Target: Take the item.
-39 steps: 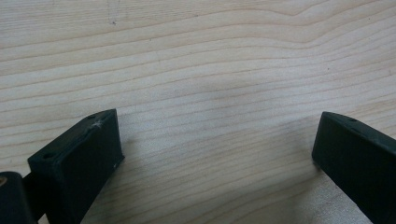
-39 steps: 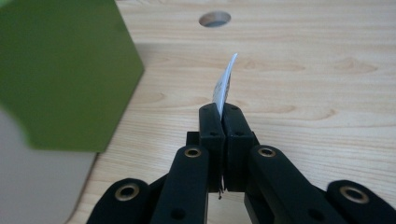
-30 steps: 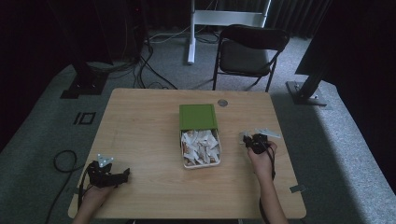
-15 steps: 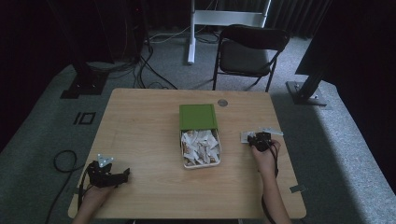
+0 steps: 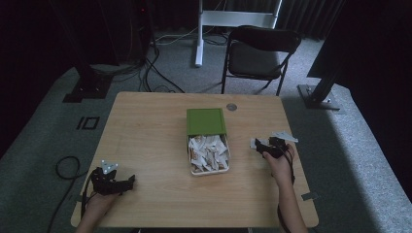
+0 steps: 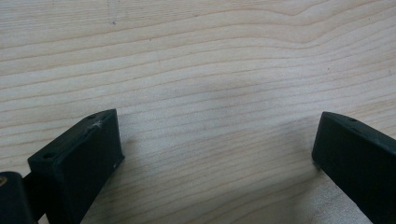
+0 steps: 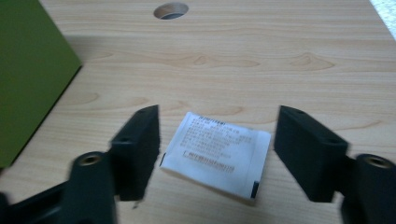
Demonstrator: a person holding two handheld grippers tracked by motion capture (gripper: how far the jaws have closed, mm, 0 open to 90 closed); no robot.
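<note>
Where the right gripper [image 7: 217, 154] hovers low over the tabletop [image 7: 289, 60], a small white sachet [image 7: 217, 151] printed with fine dark text lies flat between its fingers [image 7: 310, 154], which have just been opening and stand wide, clear of it. The green box lid [image 7: 28, 70] sits to its left, a round cable hole [image 7: 171, 10] beyond. In the high view the tray of white sachets [image 5: 209, 154] lies just beside. The left gripper [image 6: 215, 154] rests on bare wood, fingers wide, holding nothing.

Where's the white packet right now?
In the right gripper view, the white packet lies flat on the table between the right gripper's just-opened jaws, right of the green box.
</note>
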